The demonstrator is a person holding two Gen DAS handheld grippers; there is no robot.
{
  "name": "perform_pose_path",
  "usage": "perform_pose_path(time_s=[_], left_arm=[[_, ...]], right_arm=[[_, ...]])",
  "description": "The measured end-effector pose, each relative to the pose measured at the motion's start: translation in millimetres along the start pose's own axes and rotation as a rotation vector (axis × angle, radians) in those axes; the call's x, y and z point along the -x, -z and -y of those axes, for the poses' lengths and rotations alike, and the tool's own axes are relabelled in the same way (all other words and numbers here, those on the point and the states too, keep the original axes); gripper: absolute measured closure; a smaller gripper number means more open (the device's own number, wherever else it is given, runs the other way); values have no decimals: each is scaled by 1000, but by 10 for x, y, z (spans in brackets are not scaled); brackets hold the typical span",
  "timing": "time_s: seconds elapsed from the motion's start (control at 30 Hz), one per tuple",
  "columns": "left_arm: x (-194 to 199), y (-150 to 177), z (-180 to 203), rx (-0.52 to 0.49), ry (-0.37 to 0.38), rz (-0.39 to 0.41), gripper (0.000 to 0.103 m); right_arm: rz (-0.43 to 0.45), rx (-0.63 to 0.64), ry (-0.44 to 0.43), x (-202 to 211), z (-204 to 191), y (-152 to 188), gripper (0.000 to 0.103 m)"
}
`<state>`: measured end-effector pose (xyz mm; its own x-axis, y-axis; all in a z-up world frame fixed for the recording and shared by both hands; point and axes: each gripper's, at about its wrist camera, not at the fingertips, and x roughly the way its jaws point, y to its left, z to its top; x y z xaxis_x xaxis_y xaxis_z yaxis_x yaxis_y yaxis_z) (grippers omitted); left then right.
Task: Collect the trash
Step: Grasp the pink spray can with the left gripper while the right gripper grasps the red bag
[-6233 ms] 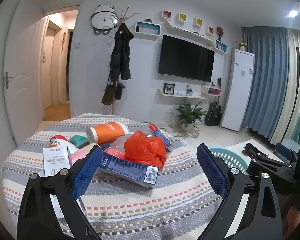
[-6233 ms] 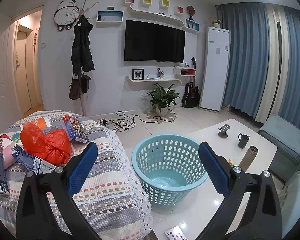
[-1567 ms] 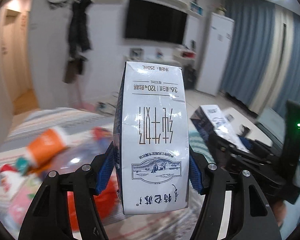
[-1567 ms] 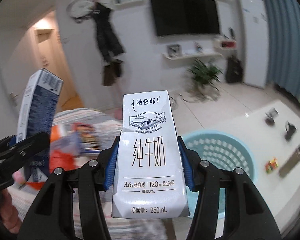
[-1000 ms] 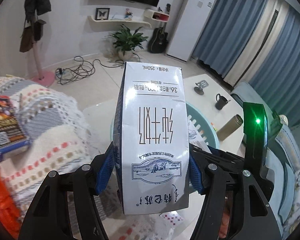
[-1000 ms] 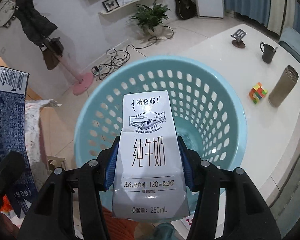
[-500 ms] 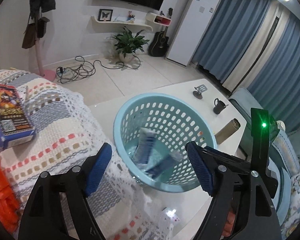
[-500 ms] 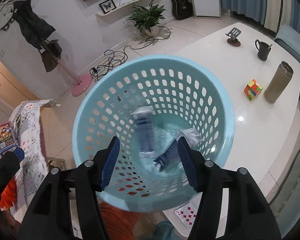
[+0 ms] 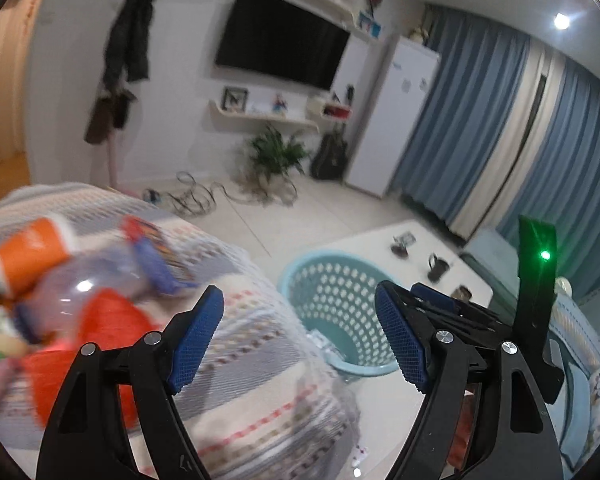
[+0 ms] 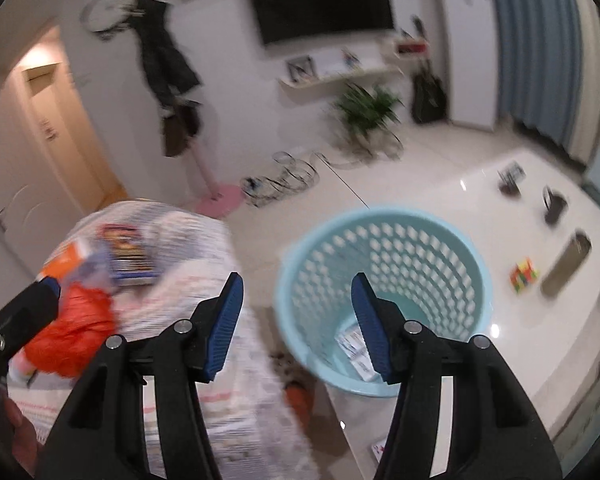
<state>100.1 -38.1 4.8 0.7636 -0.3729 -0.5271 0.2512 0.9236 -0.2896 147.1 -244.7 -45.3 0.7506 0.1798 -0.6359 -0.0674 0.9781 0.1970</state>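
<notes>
My left hand-held gripper (image 9: 298, 340): spread, empty | my right hand-held gripper (image 10: 296, 326): closing, nothing between its jaws | basket (image 10: 384, 240): on white bench (image 10: 480, 200), carton (image 10: 354, 344) inside | trash pile (image 9: 100, 320): blurred, on striped cloth (image 9: 252, 360) at left

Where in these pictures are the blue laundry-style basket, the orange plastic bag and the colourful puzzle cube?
Blue basket (image 10: 440, 236): right wrist view, on the far inner wall below the rim.
Orange plastic bag (image 10: 74, 332): right wrist view, on the middle of the crumpled bag.
Puzzle cube (image 10: 523, 275): right wrist view, on its top face.
</notes>
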Motion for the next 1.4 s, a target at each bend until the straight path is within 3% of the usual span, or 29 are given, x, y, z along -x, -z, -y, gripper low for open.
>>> perform_pose_path(time_s=[0.2,0.3,0.5,0.63,0.83,1.03,1.2,1.4], left_arm=[[712,17,-526,52,-120,83,27],[1051,103,-893,81,-233,99,27],[1536,336,-1725,175,-404,56,27],[1649,509,-2158,247,-461,-10,27],[1564,679,-2379,317,-380,-74,27],[1434,746,-2258,280,-336,-112,26],[1432,823,-2087,282,-138,-150,26],[1407,802,-1878,257,-8,-151,26]], right_arm=[[44,145,-118,245,-777,85,50],[39,208,-156,257,-1106,185,50],[-22,281,-227,59,-1661,396,50],[-93,277,-260,-163,-1899,544,45],[-102,326,-293,-182,-2211,685,42],[-99,390,-265,-212,-2355,774,41],[-100,375,-225,-183,-2156,769,41],[-106,318,-199,-120,-1805,703,41]])
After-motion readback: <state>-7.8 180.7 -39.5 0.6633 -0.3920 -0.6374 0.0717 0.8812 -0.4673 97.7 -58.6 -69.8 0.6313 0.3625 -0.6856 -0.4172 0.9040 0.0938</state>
